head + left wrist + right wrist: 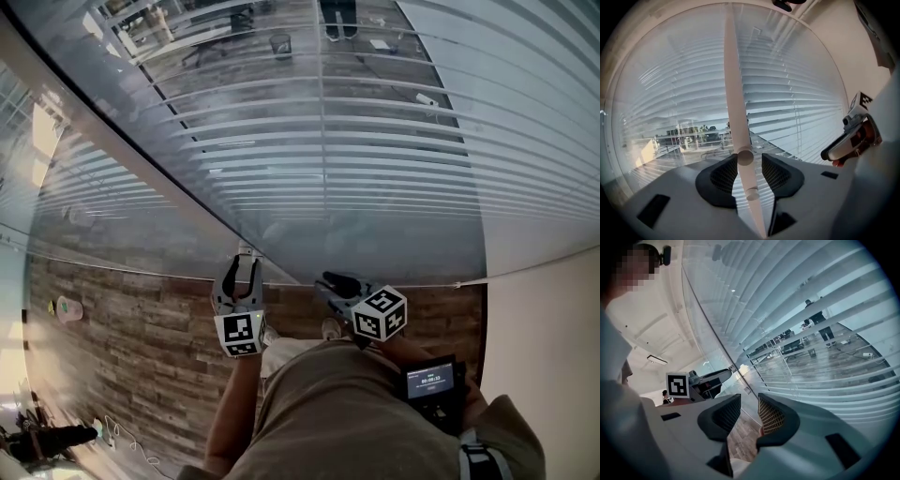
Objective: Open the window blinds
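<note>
Window blinds (pixel 375 141) covered the far glass. The left gripper (pixel 749 163) stood partly open around the tilt wand (pixel 733 93), plain only in its own view; the right gripper (pixel 749 404), jaws apart, held nothing.

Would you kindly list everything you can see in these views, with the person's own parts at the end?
Blinds: one set, white slats, across the glass ahead.
Wand: one, off-white, hanging before the blinds.
Floor: one, brown wood planks, below the glass.
Wall: one, cream, at right.
Cables: a few, white, on the floor at lower left.
Bystander: one, dark clothes, beyond the glass.
Device: one, black with lit screen, by the right forearm.
Trousers: one pair, khaki, bottom centre.
Left tool: one, grey, open around the wand.
Right tool: one, grey, open, empty.
</note>
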{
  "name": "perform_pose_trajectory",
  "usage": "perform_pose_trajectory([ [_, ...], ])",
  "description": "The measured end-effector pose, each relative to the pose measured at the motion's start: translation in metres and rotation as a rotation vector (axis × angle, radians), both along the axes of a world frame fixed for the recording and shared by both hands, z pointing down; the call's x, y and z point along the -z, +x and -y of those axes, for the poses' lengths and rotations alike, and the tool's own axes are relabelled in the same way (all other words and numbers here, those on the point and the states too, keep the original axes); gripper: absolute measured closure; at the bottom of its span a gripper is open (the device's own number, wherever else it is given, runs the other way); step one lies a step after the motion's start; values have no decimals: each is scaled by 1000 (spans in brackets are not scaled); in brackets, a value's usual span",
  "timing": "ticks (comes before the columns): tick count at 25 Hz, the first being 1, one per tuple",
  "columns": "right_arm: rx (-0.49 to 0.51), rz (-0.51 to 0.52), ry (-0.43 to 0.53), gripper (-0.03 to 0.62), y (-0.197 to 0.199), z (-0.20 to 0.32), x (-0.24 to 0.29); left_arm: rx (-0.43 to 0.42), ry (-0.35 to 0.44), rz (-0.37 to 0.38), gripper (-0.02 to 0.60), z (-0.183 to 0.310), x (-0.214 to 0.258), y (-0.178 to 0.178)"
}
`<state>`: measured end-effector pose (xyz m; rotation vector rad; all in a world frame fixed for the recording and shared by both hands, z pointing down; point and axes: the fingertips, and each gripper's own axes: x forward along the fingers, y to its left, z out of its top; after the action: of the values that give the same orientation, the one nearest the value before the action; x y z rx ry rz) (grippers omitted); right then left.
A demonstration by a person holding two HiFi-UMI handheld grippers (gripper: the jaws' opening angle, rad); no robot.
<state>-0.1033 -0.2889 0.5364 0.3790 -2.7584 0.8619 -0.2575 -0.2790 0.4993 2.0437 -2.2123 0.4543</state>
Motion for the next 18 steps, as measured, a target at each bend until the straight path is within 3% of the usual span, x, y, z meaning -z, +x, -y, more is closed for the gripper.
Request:
perform_pose_trajectory([
  [7, 3, 2, 17, 486, 16, -11, 1, 4, -14, -68, 423, -19, -13, 21],
  [14, -19, -7, 33, 487, 17, -5, 9, 9, -4, -188, 423, -27, -17, 15],
  [18, -18, -12, 24, 487, 19, -7, 8, 13, -16, -219, 423, -33, -24, 18],
])
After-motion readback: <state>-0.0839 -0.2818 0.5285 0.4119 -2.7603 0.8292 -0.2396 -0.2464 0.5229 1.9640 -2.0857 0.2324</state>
